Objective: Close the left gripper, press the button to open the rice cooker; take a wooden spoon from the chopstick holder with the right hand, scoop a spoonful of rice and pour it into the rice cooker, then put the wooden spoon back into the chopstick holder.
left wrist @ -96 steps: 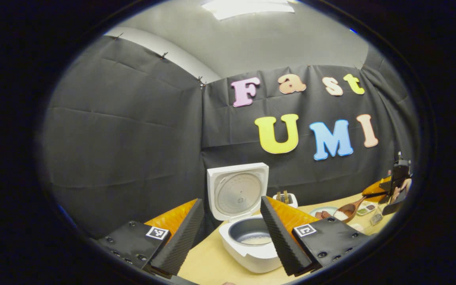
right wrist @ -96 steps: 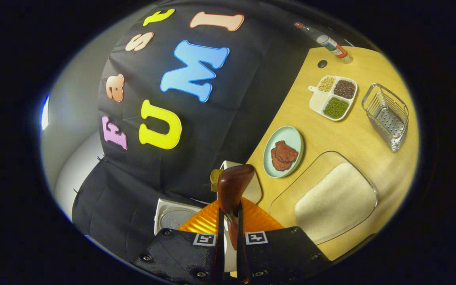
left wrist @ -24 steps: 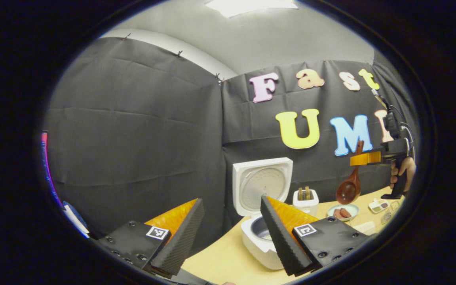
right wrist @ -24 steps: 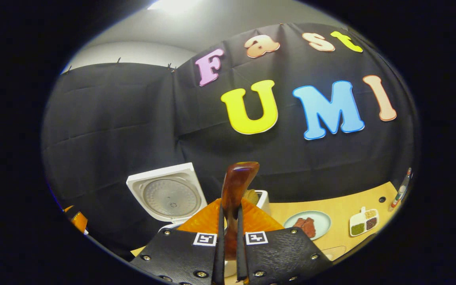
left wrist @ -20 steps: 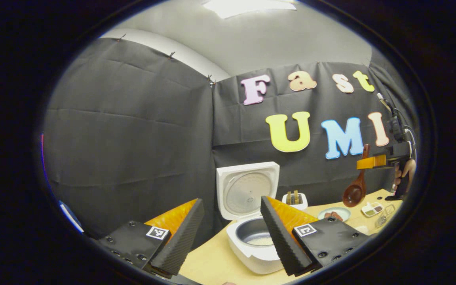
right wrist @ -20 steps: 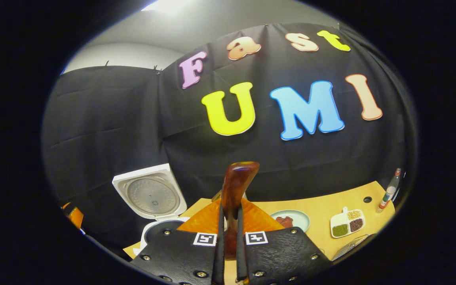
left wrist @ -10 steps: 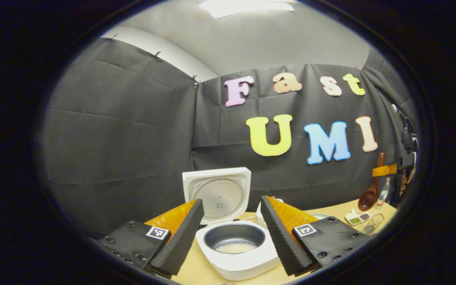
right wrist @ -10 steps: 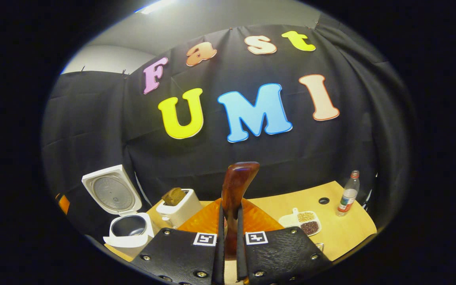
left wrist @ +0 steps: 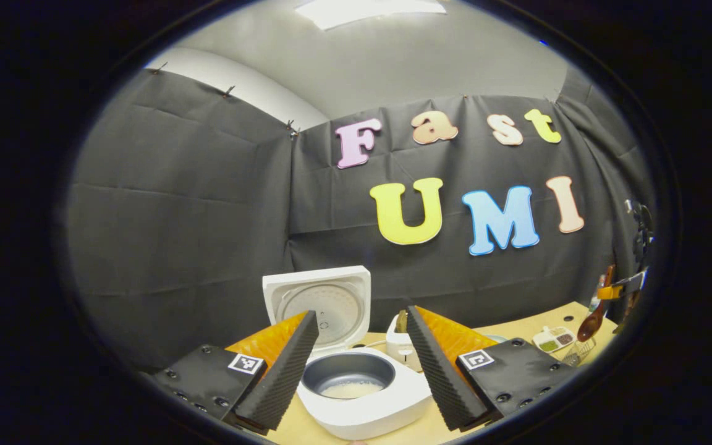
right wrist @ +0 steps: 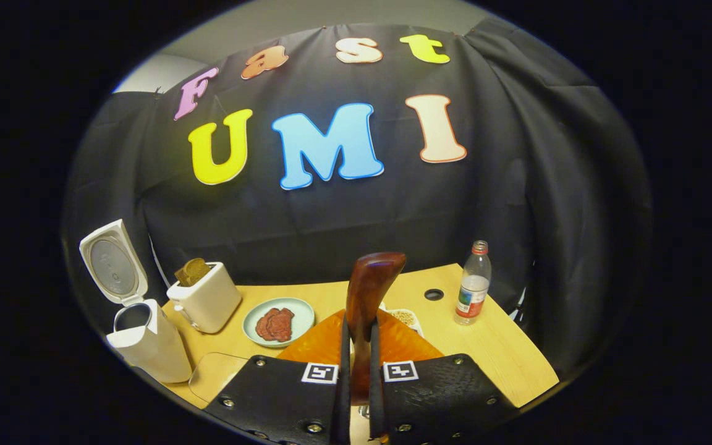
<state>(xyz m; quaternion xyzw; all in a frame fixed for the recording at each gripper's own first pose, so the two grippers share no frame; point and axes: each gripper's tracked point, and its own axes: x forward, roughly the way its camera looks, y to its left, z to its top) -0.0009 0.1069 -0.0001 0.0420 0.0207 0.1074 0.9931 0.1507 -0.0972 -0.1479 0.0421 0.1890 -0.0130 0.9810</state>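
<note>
In the left gripper view my left gripper is open and empty, its fingers framing the white rice cooker. The cooker's lid stands up, and a little rice lies in the grey pot. At the far right, the right gripper holds the wooden spoon with its bowl hanging down over the wire holder. In the right gripper view my right gripper is shut on the wooden spoon's handle, which points up. The open rice cooker stands at the far left.
A white toaster with bread stands beside the cooker. A plate of meat, a divided dish and a water bottle sit on the wooden table. A clear tray's corner lies near the cooker.
My right gripper has carried the spoon rightwards and lower, away from the cooker toward the table's right end. The left gripper stays open near the cooker.
</note>
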